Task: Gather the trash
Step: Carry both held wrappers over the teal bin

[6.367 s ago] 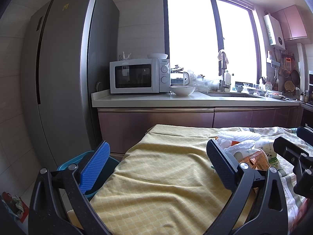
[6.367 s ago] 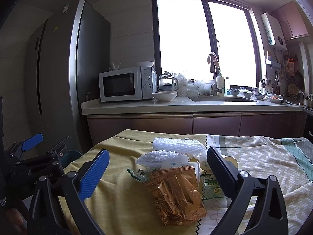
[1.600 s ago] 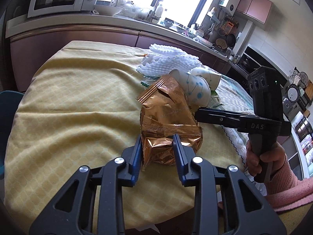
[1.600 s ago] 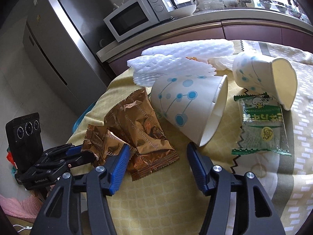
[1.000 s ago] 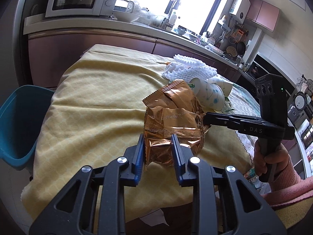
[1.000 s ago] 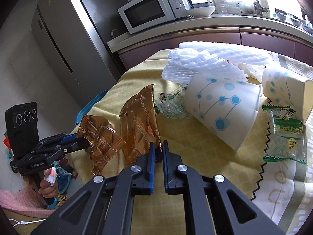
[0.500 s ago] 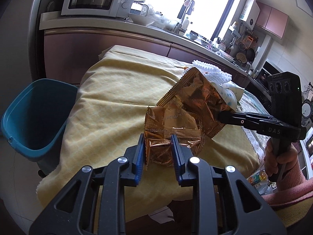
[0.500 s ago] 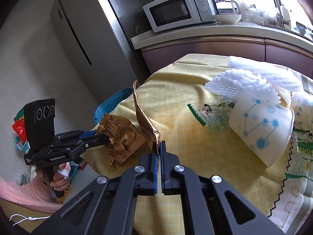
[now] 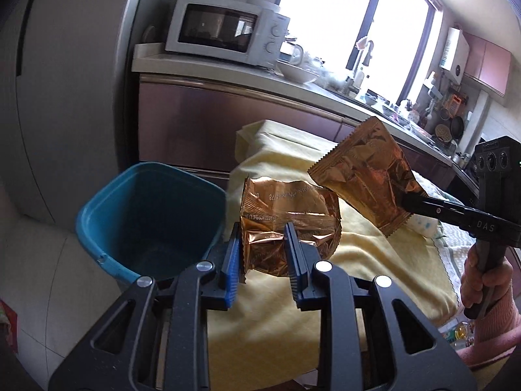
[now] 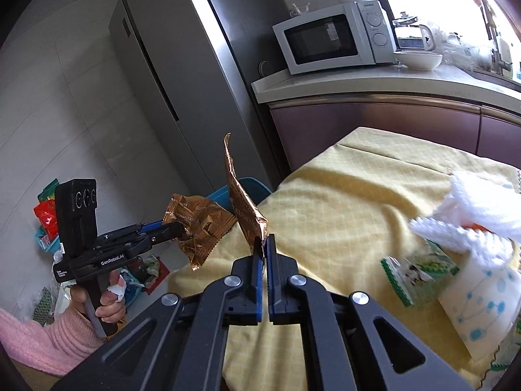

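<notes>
My left gripper (image 9: 264, 232) is shut on a crumpled copper foil wrapper (image 9: 289, 224), held in the air beside the table's left edge. My right gripper (image 10: 264, 242) is shut on the corner of a flat copper foil wrapper (image 10: 242, 200), which stands up edge-on. That flat wrapper (image 9: 364, 176) also hangs to the right in the left wrist view, above the yellow tablecloth (image 9: 374, 260). A teal bin (image 9: 149, 215) stands on the floor just left of the crumpled wrapper (image 10: 198, 223). The left gripper (image 10: 177, 229) shows in the right wrist view, a hand in a pink sleeve on its handle.
On the tablecloth (image 10: 358, 195) at right lie white foam netting (image 10: 469, 208), a green snack packet (image 10: 420, 273) and a dotted paper cup (image 10: 478, 306). A counter (image 9: 228, 68) with a microwave (image 9: 224, 29) and a tall fridge (image 10: 182, 75) stand behind. Bags litter the floor (image 10: 49, 215).
Both grippers have carried their wrappers up and left, off the table toward the teal bin, which now sits larger and closer. The cups and netting have slid to the right edge.
</notes>
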Motion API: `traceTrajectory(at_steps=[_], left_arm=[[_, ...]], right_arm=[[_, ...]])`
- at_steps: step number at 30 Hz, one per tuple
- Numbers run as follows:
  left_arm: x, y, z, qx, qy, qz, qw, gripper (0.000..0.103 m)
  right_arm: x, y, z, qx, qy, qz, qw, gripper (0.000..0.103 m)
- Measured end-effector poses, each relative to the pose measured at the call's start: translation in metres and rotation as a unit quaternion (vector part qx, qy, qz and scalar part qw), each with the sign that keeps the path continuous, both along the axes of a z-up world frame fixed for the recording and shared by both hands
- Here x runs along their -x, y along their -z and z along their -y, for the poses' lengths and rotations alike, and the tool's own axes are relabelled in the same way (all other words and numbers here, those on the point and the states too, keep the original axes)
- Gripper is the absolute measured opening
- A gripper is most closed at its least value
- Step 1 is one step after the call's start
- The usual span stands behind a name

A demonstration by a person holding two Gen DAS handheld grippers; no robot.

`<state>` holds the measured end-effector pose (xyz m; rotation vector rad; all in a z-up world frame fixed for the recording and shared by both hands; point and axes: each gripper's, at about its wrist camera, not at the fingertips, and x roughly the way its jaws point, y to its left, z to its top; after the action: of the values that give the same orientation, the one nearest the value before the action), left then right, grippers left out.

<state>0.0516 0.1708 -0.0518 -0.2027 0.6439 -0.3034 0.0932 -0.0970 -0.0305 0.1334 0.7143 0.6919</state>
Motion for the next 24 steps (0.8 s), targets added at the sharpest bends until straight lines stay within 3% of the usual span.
traceTrajectory(at_steps=[10, 24], left_arm=[[-0.031, 0.013, -0.066, -0.038, -0.100, -0.030, 0.9938, 0.026], [-0.069, 0.052, -0.096, -0.055, -0.147, -0.082, 0.9842, 0.031]], right_arm=[[-0.048, 0.008, -0.081, -0.004, -0.057, -0.023, 0.998, 0.002], [-0.095, 0.041, -0.147, 0.016, -0.057, -0.087, 0.994, 0.002]])
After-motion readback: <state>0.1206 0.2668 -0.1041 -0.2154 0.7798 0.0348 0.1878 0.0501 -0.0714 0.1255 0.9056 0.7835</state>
